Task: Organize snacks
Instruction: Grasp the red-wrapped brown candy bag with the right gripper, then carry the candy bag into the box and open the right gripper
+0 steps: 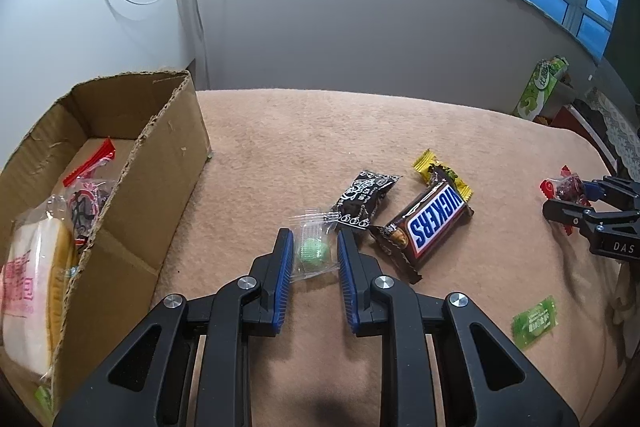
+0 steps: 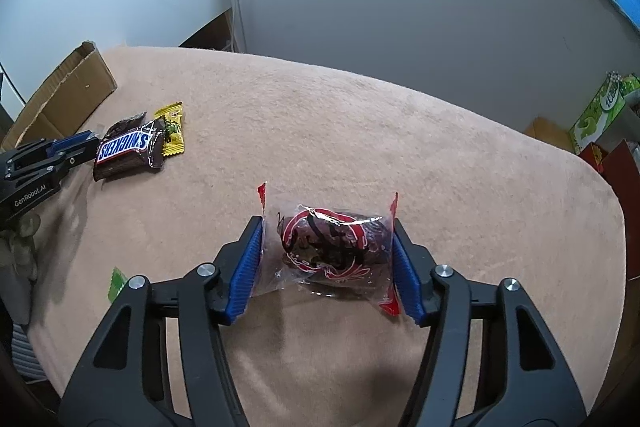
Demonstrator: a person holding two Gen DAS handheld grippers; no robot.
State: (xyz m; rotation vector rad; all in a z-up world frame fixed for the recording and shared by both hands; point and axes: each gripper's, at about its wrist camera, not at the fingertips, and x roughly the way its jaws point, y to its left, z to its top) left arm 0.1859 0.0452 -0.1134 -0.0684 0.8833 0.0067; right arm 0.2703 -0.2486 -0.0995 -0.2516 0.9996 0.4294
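**A:** Peach blanket [image 1: 320,131] covered the counter, and the cardboard box [image 1: 176,147] stood at ten o'clock from the left tool [image 1: 315,253]. Where did the green candy packet [image 1: 314,251] lie?

**B:** Right between its blue pads, long axis running twelve to six. The tool stood narrow around the wrapper; I judged it about to grip, though firm contact was hard to tell.

**A:** And the right tool [image 2: 327,255]?

**B:** Half-wide, pads against the ends of the red-edged packet [image 2: 332,243], whose long axis ran nine to three. The Snickers bar [image 1: 434,223] lay at two o'clock from the left tool, nearer that hand.
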